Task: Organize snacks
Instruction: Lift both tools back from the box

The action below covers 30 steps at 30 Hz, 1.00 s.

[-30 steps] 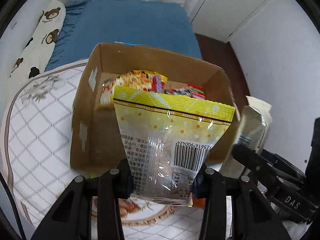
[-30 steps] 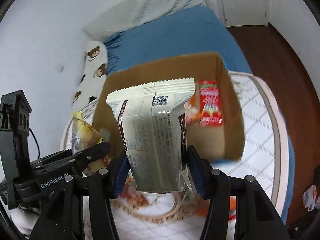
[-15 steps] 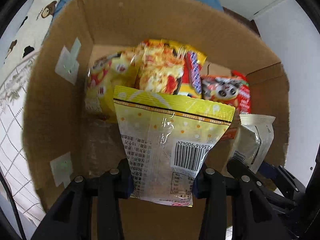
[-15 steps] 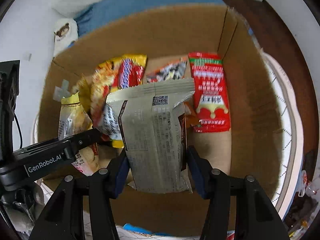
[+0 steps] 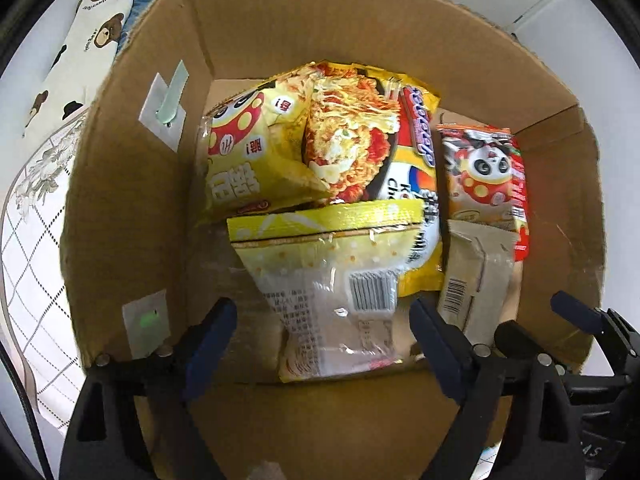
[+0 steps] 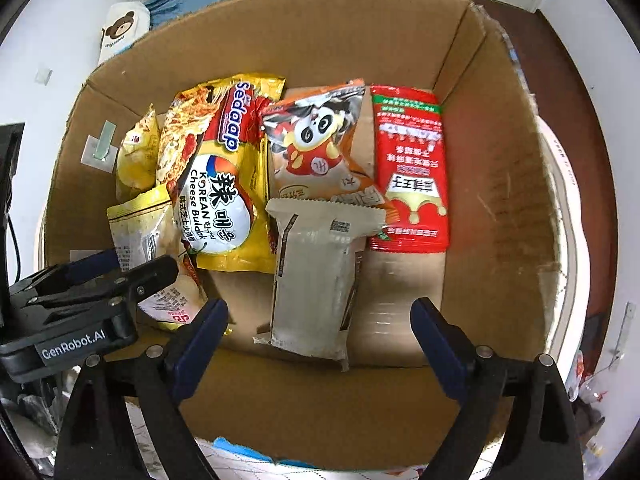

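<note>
Left gripper [image 5: 320,322]: jaws spread wide, holding nothing; the yellow pack lies loose between the fingers without touching either pad.
Right gripper [image 6: 318,322]: likewise released, fingers well apart on both sides of the grey pack.
Box [image 5: 132,200]: open cardboard, filling both views; tape patches on its 9 o'clock wall.
Yellow pack [image 5: 332,284]: lying in the box at 6 o'clock in the left wrist view, barcode side up, long axis from 6 to 12 o'clock, sealed yellow edge toward 12, over the noodle pack's near edge.
Grey pack [image 6: 316,272]: flat on the box floor, long axis from 6 to 12 o'clock, serrated end toward 12, touching the panda pack.
Noodle pack [image 6: 220,184]: yellow, at 11 o'clock in the right wrist view, tilted.
Panda pack [image 6: 320,148]: orange, just beyond the grey pack.
Red pack [image 6: 410,168]: at 1 o'clock, flat, print upside down, long axis from 6 to 12.
Bear pillow [image 5: 80,48]: outside the box, at 10 o'clock.
</note>
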Tool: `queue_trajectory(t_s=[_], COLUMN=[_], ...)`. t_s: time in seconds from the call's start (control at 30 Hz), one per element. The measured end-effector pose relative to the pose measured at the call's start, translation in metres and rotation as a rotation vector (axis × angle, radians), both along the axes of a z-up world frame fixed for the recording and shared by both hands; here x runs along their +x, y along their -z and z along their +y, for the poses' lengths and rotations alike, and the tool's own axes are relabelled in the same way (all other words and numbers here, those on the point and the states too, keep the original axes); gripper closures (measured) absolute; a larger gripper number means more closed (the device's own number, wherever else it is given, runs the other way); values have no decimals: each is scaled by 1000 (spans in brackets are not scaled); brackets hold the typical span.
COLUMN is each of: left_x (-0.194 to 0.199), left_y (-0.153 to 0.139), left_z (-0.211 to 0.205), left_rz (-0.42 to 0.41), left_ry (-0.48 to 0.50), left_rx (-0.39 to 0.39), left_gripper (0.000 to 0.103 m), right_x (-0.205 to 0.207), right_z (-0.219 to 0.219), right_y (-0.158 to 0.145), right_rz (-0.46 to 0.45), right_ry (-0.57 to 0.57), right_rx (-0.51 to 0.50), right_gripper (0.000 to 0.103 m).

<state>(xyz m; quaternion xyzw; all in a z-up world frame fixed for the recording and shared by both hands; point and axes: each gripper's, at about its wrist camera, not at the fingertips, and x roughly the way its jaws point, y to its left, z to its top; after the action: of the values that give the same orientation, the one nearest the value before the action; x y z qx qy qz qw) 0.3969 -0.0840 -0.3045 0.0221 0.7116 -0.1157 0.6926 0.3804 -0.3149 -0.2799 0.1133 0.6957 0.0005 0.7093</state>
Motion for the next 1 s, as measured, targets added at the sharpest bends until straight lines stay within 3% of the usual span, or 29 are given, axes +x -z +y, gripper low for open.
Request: queue_trajectory(t_s=[0.2,0.33,0.6,1.0], left_x=[-16,-38,-64,-132], left_y=[-34,-68,-119,-185], left_z=[-18,-12,12,23], left_rz=[-112,-249,-427,-592], left_ry=[21,13,-4,-14], left_rx=[16,46,31,-3], left_gripper=[15,15,15,15], right_x=[-9,-27,-63,-127], right_z=[0,-2,-5,12], right_y=[-22,-44,-94,-172], right_rz=[-57,-126,-285,-458], right_ry=[22,27,32,-3], right_rx=[-18,-52,-107,-112], right_gripper=[8,8,8,8])
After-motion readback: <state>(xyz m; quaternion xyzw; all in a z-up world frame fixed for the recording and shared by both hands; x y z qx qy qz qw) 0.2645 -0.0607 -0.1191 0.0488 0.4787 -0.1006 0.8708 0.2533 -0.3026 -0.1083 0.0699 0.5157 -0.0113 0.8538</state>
